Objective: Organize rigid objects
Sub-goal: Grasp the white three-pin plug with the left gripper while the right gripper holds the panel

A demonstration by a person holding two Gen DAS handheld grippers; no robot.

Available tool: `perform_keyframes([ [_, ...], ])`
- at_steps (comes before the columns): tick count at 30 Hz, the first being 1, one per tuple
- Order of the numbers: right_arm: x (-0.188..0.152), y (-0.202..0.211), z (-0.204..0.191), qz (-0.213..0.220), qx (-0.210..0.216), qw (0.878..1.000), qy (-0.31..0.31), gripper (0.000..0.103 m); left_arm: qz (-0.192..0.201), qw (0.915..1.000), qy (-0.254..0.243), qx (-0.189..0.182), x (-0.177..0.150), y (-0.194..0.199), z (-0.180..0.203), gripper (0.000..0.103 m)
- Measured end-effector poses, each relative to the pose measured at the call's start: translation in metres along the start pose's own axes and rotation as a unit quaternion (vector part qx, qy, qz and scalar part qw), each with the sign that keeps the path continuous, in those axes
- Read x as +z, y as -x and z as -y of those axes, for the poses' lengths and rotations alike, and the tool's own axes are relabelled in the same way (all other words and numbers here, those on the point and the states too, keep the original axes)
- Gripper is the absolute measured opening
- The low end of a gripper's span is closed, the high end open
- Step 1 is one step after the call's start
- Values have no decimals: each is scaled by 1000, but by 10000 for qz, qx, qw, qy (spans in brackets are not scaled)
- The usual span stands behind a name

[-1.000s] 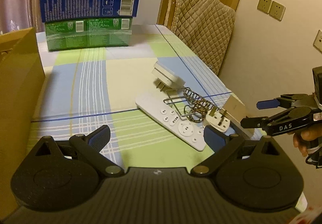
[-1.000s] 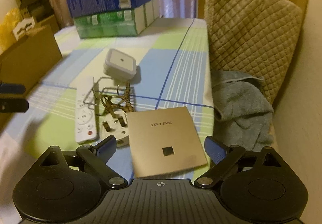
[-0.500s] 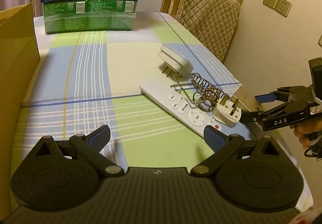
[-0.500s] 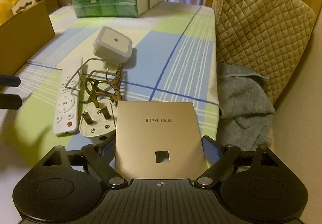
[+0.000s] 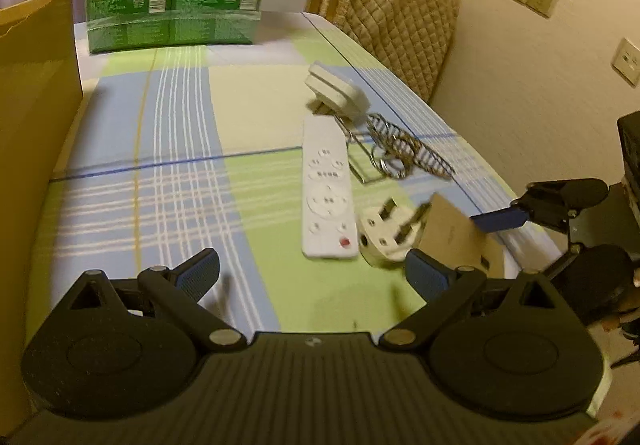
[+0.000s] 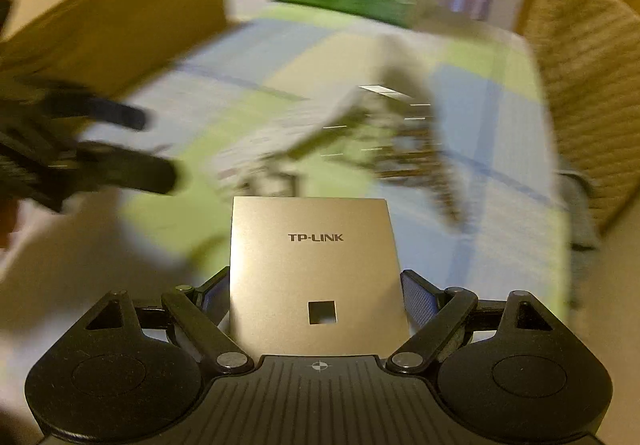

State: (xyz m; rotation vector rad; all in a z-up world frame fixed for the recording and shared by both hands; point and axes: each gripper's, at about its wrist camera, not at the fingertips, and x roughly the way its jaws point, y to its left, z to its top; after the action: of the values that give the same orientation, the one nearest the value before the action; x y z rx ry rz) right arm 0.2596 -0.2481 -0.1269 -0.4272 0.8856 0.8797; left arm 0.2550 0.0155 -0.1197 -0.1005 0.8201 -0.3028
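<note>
**Panel up, and plenty beside it to knock**

While the right gripper (image 6: 316, 291) had its two pads pressed on the side edges of the gold TP-LINK panel (image 6: 316, 265), I thought the hold looked thin. The panel was flat and smooth, caught only near its rear end, with most of its length sticking out ahead of the fingers. In the left wrist view it stood tilted at the table's (image 5: 168, 173) near right corner, just beside the white plug (image 5: 386, 237), though I could not tell if it touched the cloth. A quick swing, and the right view was badly blurred, could have let it pivot or slide out from between the pads and drop over the table edge.

The left gripper (image 5: 312, 271) hung over the cloth with jaws wide apart and nothing between them. It sat close to the right one, so the two tools could have clashed if both headed for the cardboard box (image 5: 36, 133) on the left.

The remote (image 5: 326, 189), the plug, the wire stand (image 5: 396, 153) and the white adapter (image 5: 336, 95) lay crowded together. A low pass with the panel could have clipped the plug and shoved it into the remote.
</note>
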Motion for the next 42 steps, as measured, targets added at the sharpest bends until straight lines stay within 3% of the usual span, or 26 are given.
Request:
perform_keyframes([
  [2,-4,5,-3,52,-87,9999,-87,83,12,9998,-191,-73,-3,2,1,97],
  [6,-9,17,11,156,-647,9968,-453,83,86,9975,-667,-228,-2,-1,11,95],
  [9,-14,23,30,164,-1145,9892,-903,83,146,9945,-983,-343,1,-10,23,88],
  [12,-18,25,49,158,-1377,9816,-1314,83,239,9913,-1248,-342,4,-19,37,83],
  [17,-27,29,57,307,-1511,9738,-1671,83,210,9886,-1476,-212,6,-39,58,65],
  [30,-35,33,49,559,-1442,9657,-2084,83,353,9852,-1662,239,-2,-57,89,59],
  [39,-38,34,48,619,-1534,9597,-2272,83,288,9922,-1204,166,-4,-63,88,59],
  [42,-41,36,46,631,-1536,9582,-2328,83,298,9916,-1247,151,-4,-62,88,47],
])
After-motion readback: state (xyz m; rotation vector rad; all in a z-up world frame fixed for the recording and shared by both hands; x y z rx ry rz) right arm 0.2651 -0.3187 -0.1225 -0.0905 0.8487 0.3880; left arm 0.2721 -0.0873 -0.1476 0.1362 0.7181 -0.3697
